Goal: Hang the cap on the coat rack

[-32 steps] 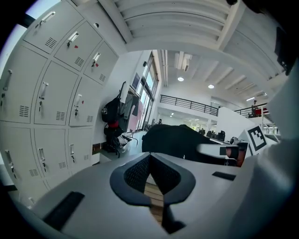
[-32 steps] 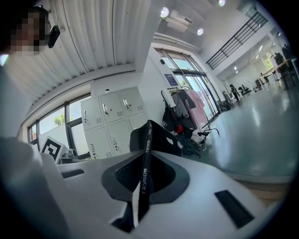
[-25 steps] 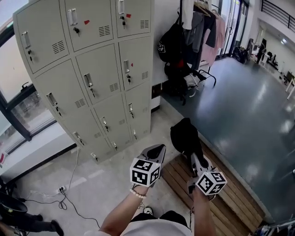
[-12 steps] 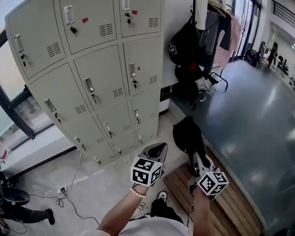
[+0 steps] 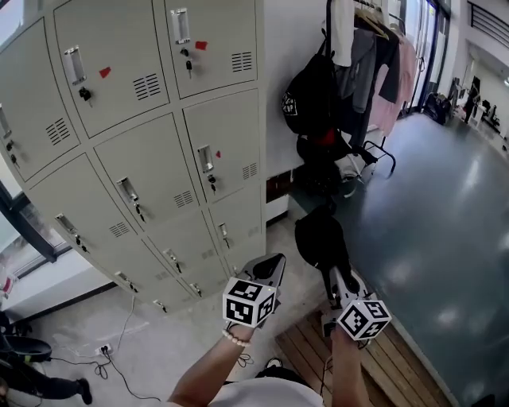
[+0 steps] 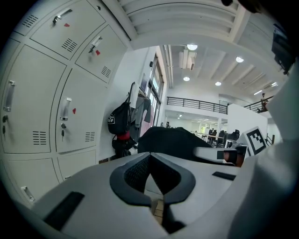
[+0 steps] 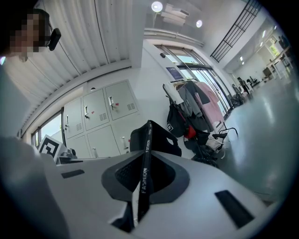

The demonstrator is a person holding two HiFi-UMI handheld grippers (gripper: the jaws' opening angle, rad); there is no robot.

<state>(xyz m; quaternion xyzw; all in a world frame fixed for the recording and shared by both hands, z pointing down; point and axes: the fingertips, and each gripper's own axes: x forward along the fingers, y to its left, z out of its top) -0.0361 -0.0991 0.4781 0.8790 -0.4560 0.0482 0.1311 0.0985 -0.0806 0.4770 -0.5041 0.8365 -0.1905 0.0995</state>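
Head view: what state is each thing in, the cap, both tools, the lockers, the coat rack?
cap: held by its strap, not yet hung.
right tool: shut on the cap's strap.
left tool: shut, empty.
lockers: doors closed.
coat rack: upright, hung with clothes and a bag.

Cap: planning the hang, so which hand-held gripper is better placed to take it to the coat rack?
Right. The right hand-held gripper is shut on the cap by its strap, nearer the coat rack; the left hand-held gripper is shut, holding nothing.
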